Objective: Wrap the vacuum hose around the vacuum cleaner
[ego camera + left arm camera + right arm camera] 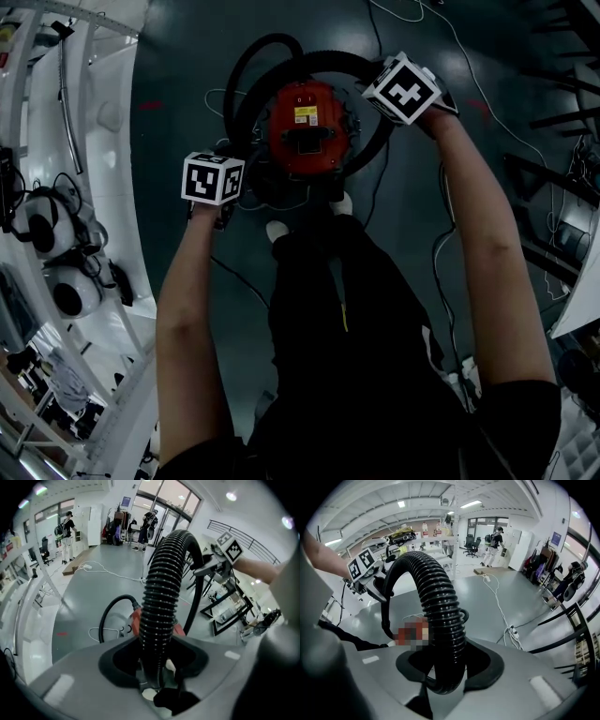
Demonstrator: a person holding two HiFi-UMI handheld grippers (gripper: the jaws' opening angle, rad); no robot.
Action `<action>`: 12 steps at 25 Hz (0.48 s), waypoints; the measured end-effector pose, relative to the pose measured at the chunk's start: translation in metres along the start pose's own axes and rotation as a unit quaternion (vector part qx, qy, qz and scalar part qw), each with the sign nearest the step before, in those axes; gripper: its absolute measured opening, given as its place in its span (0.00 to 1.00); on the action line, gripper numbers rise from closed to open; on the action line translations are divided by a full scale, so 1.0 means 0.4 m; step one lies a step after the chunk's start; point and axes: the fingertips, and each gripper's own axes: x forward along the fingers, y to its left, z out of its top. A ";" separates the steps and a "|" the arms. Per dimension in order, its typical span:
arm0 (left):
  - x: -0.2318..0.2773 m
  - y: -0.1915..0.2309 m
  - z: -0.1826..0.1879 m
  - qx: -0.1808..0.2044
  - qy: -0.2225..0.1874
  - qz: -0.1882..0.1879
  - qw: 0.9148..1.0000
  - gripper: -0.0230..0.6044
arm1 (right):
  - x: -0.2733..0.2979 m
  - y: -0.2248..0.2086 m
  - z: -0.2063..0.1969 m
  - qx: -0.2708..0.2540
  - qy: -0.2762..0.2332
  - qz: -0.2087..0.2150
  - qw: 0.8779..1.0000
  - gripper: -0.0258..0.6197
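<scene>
A red-topped vacuum cleaner (305,127) stands on the dark floor just ahead of the person's feet. Its black ribbed hose (309,61) arcs around the far side of the body. My left gripper (217,183) is at the vacuum's left side; in the left gripper view the hose (161,597) rises from between its jaws, which are shut on it (157,677). My right gripper (398,94) holds the hose at the vacuum's upper right. In the right gripper view the hose (440,616) bends over and down into its shut jaws (443,681).
A thinner black cable (110,609) loops off the vacuum's left side. White cords (403,9) trail over the floor, one ending at a power strip (513,632). A white curved structure (103,141) runs along the left and black metal frames (562,187) stand at the right. People (68,531) stand far off.
</scene>
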 end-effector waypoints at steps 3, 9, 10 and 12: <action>0.007 0.021 -0.006 0.015 -0.023 0.018 0.999 0.32 | 0.013 -0.002 0.001 -0.020 -0.005 -0.003 1.000 0.29; 0.019 0.058 -0.007 0.071 -0.053 0.061 0.994 0.33 | 0.019 -0.002 0.014 -0.062 -0.026 -0.001 0.998 0.29; 0.019 0.066 -0.003 0.080 -0.057 0.070 0.993 0.33 | 0.019 -0.001 0.017 -0.069 -0.031 0.003 0.997 0.29; 0.014 0.084 0.013 0.098 -0.072 0.088 0.989 0.33 | 0.020 0.004 0.021 -0.079 -0.040 0.015 0.996 0.29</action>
